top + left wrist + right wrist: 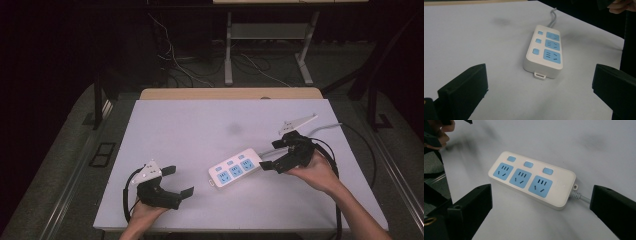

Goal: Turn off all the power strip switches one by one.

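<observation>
Approaching step: left gripper at lower left of the high view, jaws spread, holding nothing. Power strip lies flat at centre-right on the white table. Right gripper just beside its cord end, jaws spread. Next move likely needs closing on the strip's body.

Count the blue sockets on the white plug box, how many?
3, in one row along the white plastic power strip: one socket by the grey cable, one in the middle, one at the far end.
</observation>
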A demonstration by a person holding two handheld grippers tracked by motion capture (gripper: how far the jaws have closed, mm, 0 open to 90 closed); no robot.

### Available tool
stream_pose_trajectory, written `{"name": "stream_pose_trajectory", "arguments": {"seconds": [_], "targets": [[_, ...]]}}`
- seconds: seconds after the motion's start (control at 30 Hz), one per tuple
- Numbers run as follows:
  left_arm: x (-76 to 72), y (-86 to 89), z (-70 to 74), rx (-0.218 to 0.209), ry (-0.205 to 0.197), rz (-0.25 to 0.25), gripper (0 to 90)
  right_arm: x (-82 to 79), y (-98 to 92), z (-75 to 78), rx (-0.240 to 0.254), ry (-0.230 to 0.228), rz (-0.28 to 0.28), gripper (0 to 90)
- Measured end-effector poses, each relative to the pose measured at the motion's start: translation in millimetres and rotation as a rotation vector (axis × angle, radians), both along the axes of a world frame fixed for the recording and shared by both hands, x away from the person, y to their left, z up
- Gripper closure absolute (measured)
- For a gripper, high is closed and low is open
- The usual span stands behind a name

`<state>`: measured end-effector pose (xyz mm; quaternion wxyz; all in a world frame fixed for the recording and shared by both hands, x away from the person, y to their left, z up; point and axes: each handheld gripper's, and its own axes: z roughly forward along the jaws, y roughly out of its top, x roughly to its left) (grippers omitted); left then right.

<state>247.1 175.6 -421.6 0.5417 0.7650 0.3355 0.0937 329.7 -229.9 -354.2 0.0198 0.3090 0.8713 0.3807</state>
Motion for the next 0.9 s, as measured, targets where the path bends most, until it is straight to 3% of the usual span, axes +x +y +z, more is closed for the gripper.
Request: {"name": "stream_pose_trajectory", "arguments": {"seconds": [0.77,0.9], "targets": [[0.3,1.5,0.6,-0.005,0.003,0.002,0.0,27.6,22.8,-3.7,-0.068,0.032,0.019,4.1],[0.5,1.8,1.0,-0.011,0.000,0.003,0.0,30.9,29.0,-5.0,-0.097,0.036,0.031,8.9]]}}
